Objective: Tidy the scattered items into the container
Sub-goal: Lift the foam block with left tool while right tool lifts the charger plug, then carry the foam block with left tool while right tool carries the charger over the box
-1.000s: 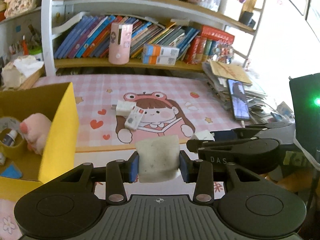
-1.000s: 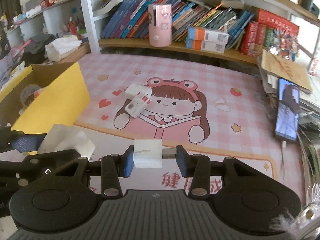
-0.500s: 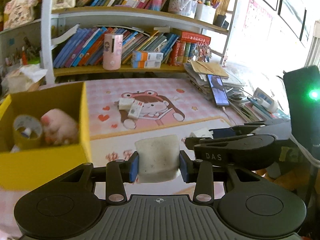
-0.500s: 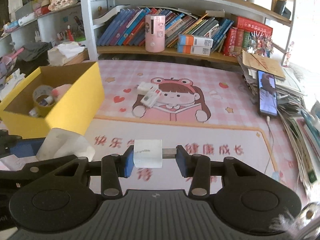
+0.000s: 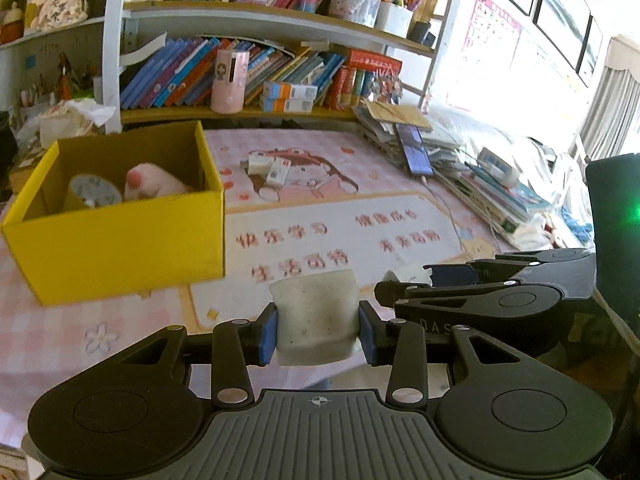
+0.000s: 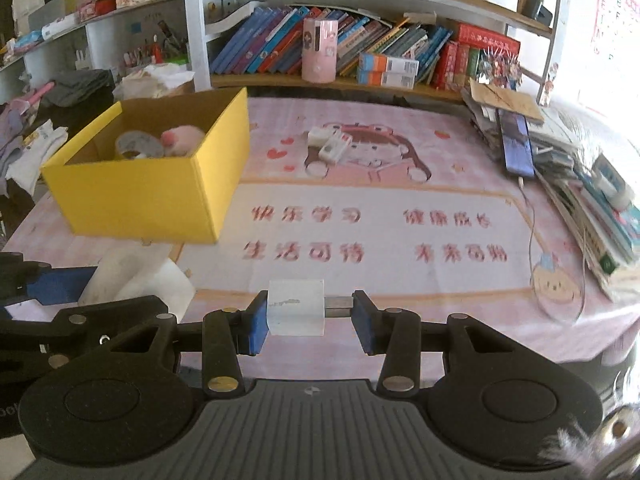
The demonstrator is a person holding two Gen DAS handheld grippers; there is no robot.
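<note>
My left gripper [image 5: 317, 334] is shut on a worn white eraser block [image 5: 314, 316], held above the mat's near edge. My right gripper [image 6: 309, 322] is shut on a small white charger plug [image 6: 295, 306], whose metal end touches the right pad. The yellow cardboard box [image 5: 120, 244] [image 6: 148, 194] stands open at the left of the pink mat and holds a tape roll [image 5: 93, 191] and a pink plush [image 5: 154, 184]. Two small white items [image 5: 267, 167] [image 6: 330, 143] lie together on the cartoon girl print farther back. Each gripper shows at the edge of the other's view.
A bookshelf [image 6: 360, 52] with a pink cylinder [image 6: 319, 49] runs along the back. A pile of books and papers with a phone [image 6: 516, 146] and cable crowds the right edge. Clothes and tissues lie left of the box.
Both grippers have pulled back toward the near edge of the table with their items still held. The box and the mat now look smaller and farther away, with the printed text in view.
</note>
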